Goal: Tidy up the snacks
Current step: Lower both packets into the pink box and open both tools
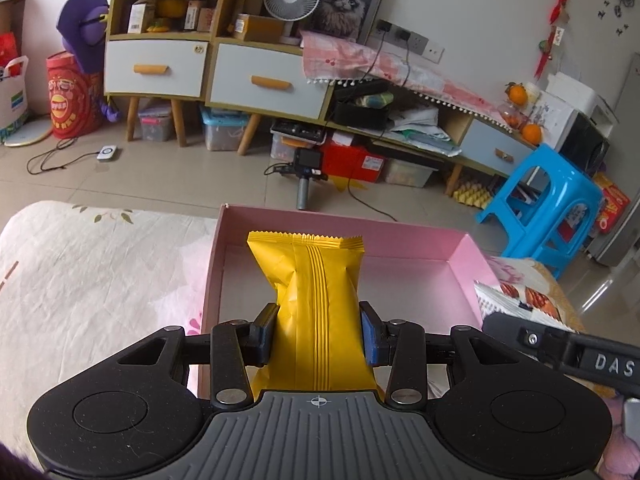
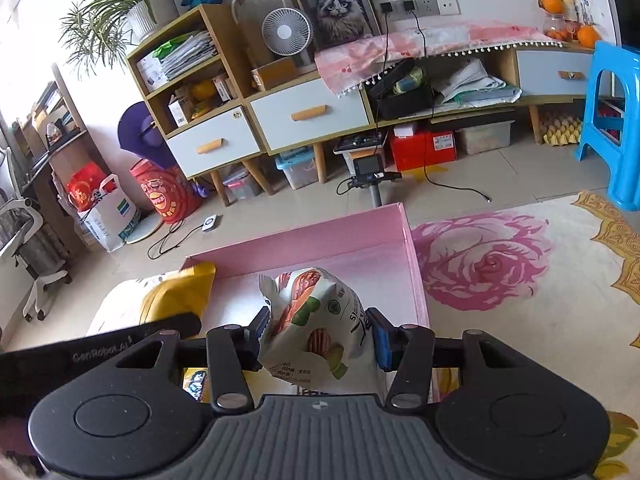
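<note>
My left gripper (image 1: 318, 334) is shut on a yellow snack packet (image 1: 312, 276) and holds it over the left part of an open pink box (image 1: 420, 238). My right gripper (image 2: 316, 334) is shut on a white snack packet with nut pictures (image 2: 316, 312), held over the same pink box (image 2: 320, 236). The yellow packet (image 2: 180, 296) shows at the left in the right wrist view. The white packet (image 1: 520, 300) shows at the right edge of the box in the left wrist view.
The box lies on a floral cloth (image 2: 500, 280) covering the surface. Beyond its edge is tiled floor with a camera on a stand (image 1: 306, 164), cables, a blue plastic stool (image 1: 548, 208) at the right, and a long cabinet with drawers (image 1: 264, 84) against the wall.
</note>
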The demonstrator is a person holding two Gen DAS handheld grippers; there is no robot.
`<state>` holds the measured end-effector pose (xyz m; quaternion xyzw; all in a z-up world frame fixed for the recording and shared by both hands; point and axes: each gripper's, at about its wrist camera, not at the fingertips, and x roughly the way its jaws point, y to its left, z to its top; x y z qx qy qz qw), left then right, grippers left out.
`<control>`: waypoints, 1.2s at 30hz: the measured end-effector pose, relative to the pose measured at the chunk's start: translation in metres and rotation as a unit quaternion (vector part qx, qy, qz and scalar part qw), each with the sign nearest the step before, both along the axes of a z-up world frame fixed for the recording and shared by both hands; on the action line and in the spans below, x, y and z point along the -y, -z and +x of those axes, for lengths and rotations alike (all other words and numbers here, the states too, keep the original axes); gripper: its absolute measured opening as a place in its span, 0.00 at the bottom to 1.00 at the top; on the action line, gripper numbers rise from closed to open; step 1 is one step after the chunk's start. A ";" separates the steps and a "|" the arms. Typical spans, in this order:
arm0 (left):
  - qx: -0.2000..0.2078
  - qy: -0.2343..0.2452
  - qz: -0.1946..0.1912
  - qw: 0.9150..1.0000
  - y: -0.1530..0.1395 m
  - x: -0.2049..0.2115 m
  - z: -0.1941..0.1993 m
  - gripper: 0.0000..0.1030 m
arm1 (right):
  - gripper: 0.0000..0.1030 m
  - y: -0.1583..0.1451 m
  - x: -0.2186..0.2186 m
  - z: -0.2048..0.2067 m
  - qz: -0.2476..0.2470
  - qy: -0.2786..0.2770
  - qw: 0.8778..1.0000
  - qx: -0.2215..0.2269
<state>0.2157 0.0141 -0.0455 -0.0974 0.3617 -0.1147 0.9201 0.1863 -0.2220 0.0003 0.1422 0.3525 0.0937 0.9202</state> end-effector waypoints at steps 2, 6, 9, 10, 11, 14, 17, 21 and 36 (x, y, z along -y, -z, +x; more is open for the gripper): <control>-0.002 -0.004 0.000 1.000 0.004 0.000 0.003 0.38 | 0.40 0.003 -0.001 0.002 -0.004 0.002 1.000 -0.004; -0.007 -0.010 -0.008 1.000 0.009 -0.003 0.003 0.38 | 0.41 0.003 -0.003 0.002 -0.008 -0.004 1.000 -0.003; -0.001 -0.019 -0.006 1.000 0.009 -0.007 0.001 0.54 | 0.44 0.000 -0.003 0.001 -0.006 -0.004 1.000 0.002; 0.000 -0.020 -0.007 1.000 0.009 -0.008 0.000 0.60 | 0.50 -0.001 -0.003 0.000 -0.006 -0.003 1.000 0.002; 0.004 -0.022 -0.008 1.000 0.007 -0.010 -0.001 0.70 | 0.56 -0.002 -0.002 0.000 -0.005 -0.003 1.000 0.002; 0.007 -0.017 -0.009 1.000 0.003 -0.013 -0.007 0.78 | 0.66 -0.008 -0.002 -0.004 -0.012 -0.001 1.000 0.009; 0.010 -0.009 -0.007 1.000 -0.004 -0.014 -0.013 0.83 | 0.71 -0.018 0.001 -0.011 -0.011 -0.002 1.000 0.018; 0.018 -0.001 -0.004 1.000 -0.016 -0.014 -0.027 0.87 | 0.79 -0.030 0.005 -0.020 -0.007 0.004 1.000 0.028; 0.014 0.020 0.025 0.999 -0.052 -0.023 -0.092 0.96 | 0.89 -0.063 0.004 -0.068 -0.044 -0.002 0.998 0.041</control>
